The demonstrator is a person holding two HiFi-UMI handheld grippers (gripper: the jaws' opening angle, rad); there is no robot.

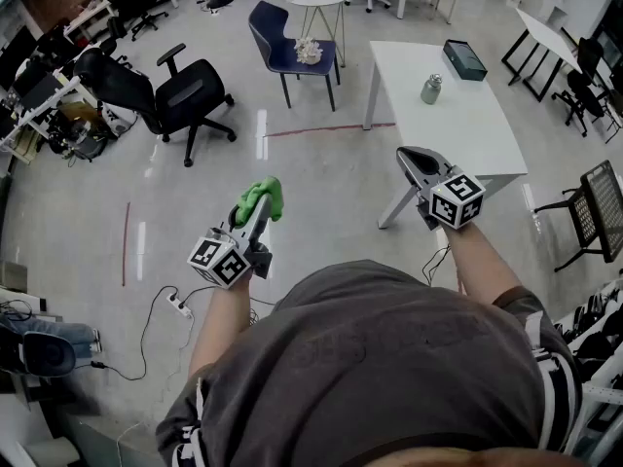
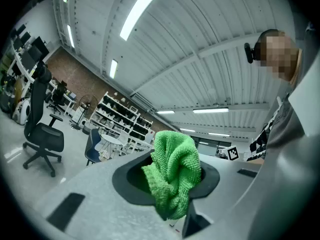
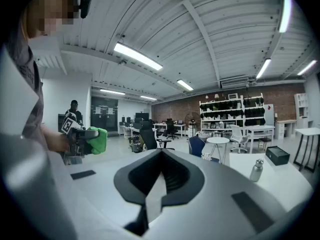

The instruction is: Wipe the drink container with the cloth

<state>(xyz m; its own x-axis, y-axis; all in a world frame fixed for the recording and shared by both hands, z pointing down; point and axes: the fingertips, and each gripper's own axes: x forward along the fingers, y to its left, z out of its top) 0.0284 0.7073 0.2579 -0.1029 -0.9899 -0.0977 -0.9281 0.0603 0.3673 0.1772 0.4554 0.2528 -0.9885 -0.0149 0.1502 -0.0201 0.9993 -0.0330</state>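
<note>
Two tools are held out above the floor (image 1: 321, 178), well short of the white surface (image 1: 477, 129); the left tool (image 1: 259, 212) is clamped on a bunched green cloth (image 1: 263, 197); the right tool (image 1: 413, 158) is closed with nothing between its jaws; the drink container (image 1: 431, 89), a small metal bottle, stands upright on the surface near a dark box (image 1: 464, 59), well apart from both tools.

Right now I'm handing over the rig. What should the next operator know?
Left gripper: jaws shut on the green cloth, held out in front.
Right gripper: jaws shut, empty.
Drink container: upright on the white table ahead, untouched.
Done: cloth in hand.
To do: approach the table, probably steady the container with the right gripper, wipe it.
</note>
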